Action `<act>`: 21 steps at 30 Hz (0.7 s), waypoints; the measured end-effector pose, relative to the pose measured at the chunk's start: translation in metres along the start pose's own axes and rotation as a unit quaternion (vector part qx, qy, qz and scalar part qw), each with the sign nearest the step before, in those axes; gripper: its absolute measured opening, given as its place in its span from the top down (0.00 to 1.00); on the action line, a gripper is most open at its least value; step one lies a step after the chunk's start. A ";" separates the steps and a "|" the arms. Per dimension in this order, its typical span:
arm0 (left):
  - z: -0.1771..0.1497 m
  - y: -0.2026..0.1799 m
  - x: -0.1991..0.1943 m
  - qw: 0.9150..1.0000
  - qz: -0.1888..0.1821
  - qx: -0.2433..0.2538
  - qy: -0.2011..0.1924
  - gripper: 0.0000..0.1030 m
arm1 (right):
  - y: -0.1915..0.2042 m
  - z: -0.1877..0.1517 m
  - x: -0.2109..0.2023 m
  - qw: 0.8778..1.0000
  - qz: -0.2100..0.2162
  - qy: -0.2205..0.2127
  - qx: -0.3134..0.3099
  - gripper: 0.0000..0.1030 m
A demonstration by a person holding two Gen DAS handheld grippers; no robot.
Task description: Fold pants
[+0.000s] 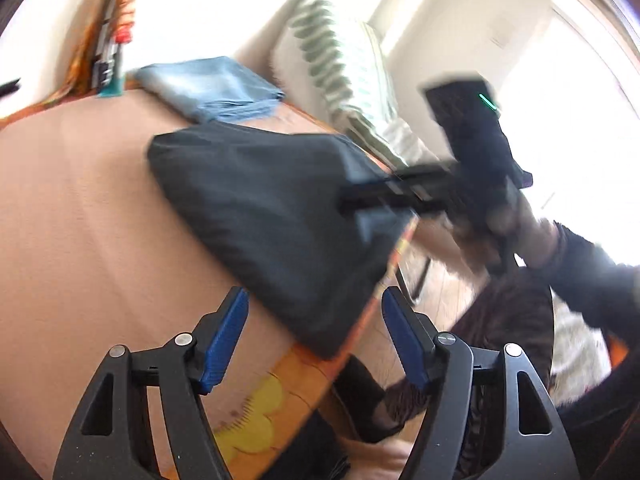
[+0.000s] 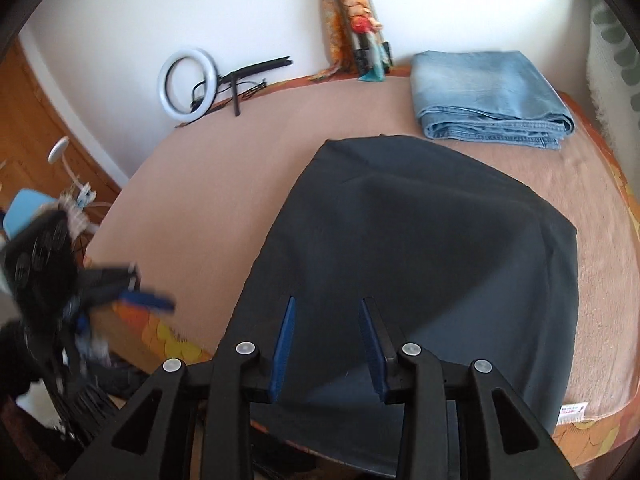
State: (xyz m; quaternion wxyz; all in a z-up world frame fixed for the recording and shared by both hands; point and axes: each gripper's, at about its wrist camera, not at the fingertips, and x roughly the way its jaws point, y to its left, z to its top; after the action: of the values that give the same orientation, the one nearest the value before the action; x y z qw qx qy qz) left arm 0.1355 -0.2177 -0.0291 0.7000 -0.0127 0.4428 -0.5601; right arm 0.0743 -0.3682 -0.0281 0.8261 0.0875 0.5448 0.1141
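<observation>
Dark navy pants [image 2: 420, 248] lie folded flat on the tan blanket of the bed [image 2: 208, 184], their near edge over the bed's front edge; they also show in the left wrist view [image 1: 272, 216]. My right gripper [image 2: 329, 312] is open, its blue pads just above the pants' near part, holding nothing. My left gripper [image 1: 316, 300] is open and empty, above the bed's front edge beside the pants' corner. In the left wrist view the right gripper [image 1: 360, 204] appears blurred over the pants' right side. In the right wrist view the left gripper [image 2: 148, 298] is blurred at the left.
Folded light-blue jeans [image 2: 488, 100] lie at the back right of the bed, also in the left wrist view [image 1: 212, 88]. A ring light [image 2: 188, 84] with its stand and a doll [image 2: 360, 28] lean on the white wall. A patterned pillow [image 1: 332, 60] stands beside the bed.
</observation>
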 end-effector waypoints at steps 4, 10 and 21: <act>0.016 0.013 0.005 1.000 0.015 -0.022 -0.010 0.33 | 0.009 -0.021 0.009 0.999 -0.002 0.039 -0.026 0.72; 0.038 0.044 0.025 0.996 0.016 -0.081 -0.011 0.33 | 0.006 -0.054 0.018 0.994 0.001 0.101 -0.034 0.76; 0.049 0.072 0.062 0.989 -0.018 -0.147 0.014 0.33 | -0.064 -0.043 -0.054 0.995 0.068 -0.016 0.075 0.35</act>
State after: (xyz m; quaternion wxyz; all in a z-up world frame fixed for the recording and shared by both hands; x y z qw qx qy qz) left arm 0.2209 -0.2634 -0.0737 0.6740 -0.1152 0.5298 -0.5017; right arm 0.0201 -0.4442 -0.0150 0.8161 0.1880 0.5313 0.1278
